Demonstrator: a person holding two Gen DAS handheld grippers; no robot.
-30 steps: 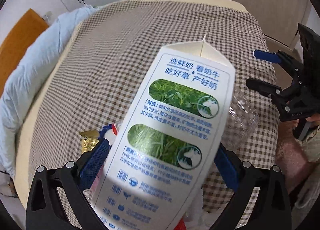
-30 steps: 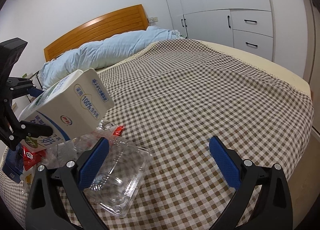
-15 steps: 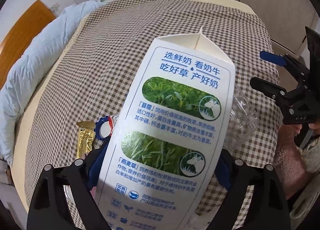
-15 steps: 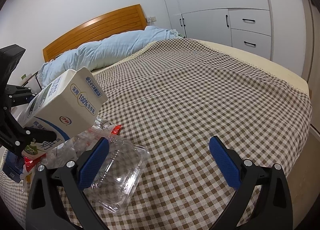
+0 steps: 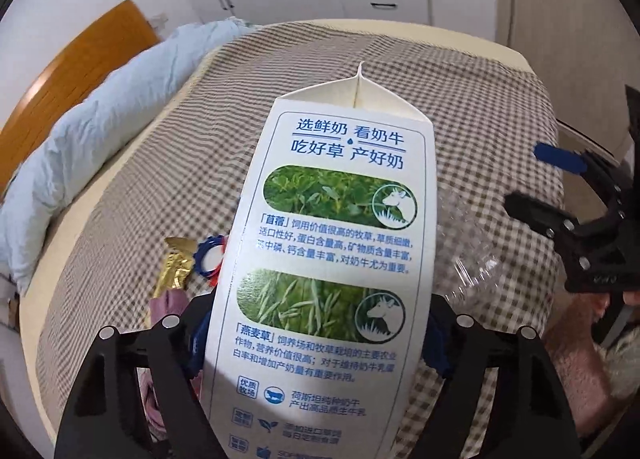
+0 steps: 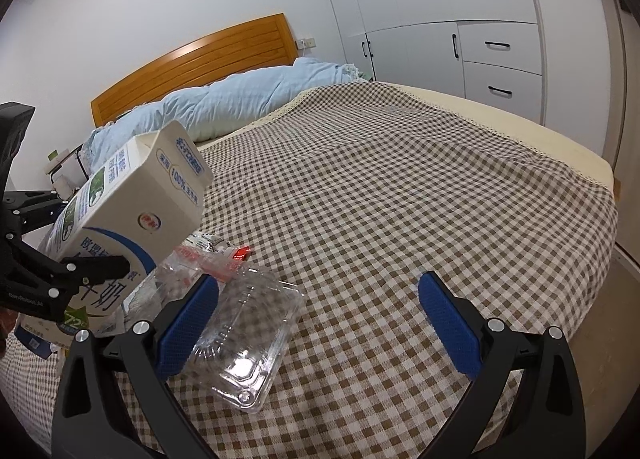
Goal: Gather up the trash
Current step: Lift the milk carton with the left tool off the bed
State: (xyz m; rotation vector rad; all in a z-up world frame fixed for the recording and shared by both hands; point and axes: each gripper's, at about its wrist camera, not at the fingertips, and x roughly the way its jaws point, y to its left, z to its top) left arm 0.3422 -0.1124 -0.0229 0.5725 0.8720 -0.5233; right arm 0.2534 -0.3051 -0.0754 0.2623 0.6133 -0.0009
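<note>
A white milk carton (image 5: 336, 259) with green pictures and blue print fills the left wrist view, tilted and lifted off the bed. My left gripper (image 5: 316, 335) has its blue pads against the carton's two sides and its jaws are closing on it. From the right wrist the same carton (image 6: 132, 219) hangs at the far left, with the left gripper (image 6: 60, 271) clamped across it. A clear plastic clamshell box (image 6: 244, 331) lies just ahead of my open right gripper (image 6: 320, 315), whose left pad is over the box's near edge. Nothing sits between its fingers.
A gold wrapper (image 5: 176, 271), a blue ring cap (image 5: 210, 259) and a red wrapper (image 6: 240, 255) lie on the checked bedcover (image 6: 400, 199). Further back are a light blue duvet (image 6: 248, 99), a wooden headboard (image 6: 192, 55) and white wardrobes (image 6: 460, 11). A person's forearm (image 5: 576, 347) is at the right.
The left gripper's pads have drawn in against the carton. The left wrist view has rolled and shifted, showing more of the gold wrapper and the headboard. The right gripper has stayed put.
</note>
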